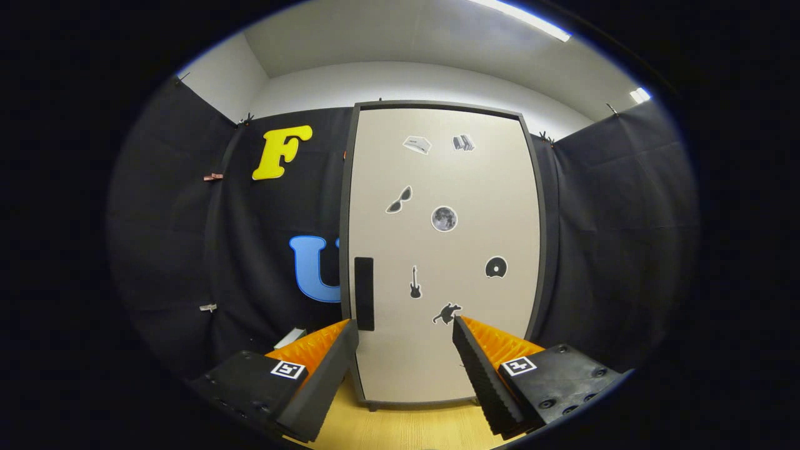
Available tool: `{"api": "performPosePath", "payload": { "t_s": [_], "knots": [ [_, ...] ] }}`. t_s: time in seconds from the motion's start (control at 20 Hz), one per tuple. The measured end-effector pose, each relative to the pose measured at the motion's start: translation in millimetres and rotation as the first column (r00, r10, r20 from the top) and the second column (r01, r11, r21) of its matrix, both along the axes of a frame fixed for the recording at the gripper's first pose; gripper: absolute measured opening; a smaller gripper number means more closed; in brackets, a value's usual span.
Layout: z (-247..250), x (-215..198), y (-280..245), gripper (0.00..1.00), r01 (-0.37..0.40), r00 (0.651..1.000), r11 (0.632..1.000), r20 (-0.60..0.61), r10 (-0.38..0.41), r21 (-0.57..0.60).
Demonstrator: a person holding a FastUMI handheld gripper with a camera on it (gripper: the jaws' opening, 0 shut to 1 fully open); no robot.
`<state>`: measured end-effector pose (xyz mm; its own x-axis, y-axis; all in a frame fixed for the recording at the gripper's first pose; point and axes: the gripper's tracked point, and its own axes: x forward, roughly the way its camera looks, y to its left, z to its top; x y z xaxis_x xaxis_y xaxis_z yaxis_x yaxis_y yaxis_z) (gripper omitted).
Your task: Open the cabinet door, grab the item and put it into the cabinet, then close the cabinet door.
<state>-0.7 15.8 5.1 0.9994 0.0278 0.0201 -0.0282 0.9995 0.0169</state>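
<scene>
A tall cabinet stands ahead of me on a wooden table (406,428). Its pale door (440,250) is closed inside a dark frame and carries several small stickers. A black vertical handle (364,294) sits on the door's left side, just above my left fingertip. My gripper (406,325) is open, and between its fingers I see just the lower part of the door beyond them. A small white-and-green item (290,338) lies on the table left of the cabinet, partly hidden behind my left finger.
Black cloth walls close in the booth on the left, behind and on the right of the cabinet. Small clips (212,177) hang on the left cloth. The cabinet rests on short feet near the table's far part.
</scene>
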Motion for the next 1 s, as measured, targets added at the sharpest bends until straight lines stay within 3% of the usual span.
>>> {"api": "performPosePath", "payload": {
  "t_s": [0.55, 1.0],
  "knots": [
    [-4.2, 52.7, 45.9, 0.98, -0.059, 0.998, 0.998, 0.013, 0.059, 0.003],
    [-25.4, 129.4, 56.7, 0.97, -0.026, 1.0, 0.999, -0.005, 0.026, 0.041]
  ]
}}
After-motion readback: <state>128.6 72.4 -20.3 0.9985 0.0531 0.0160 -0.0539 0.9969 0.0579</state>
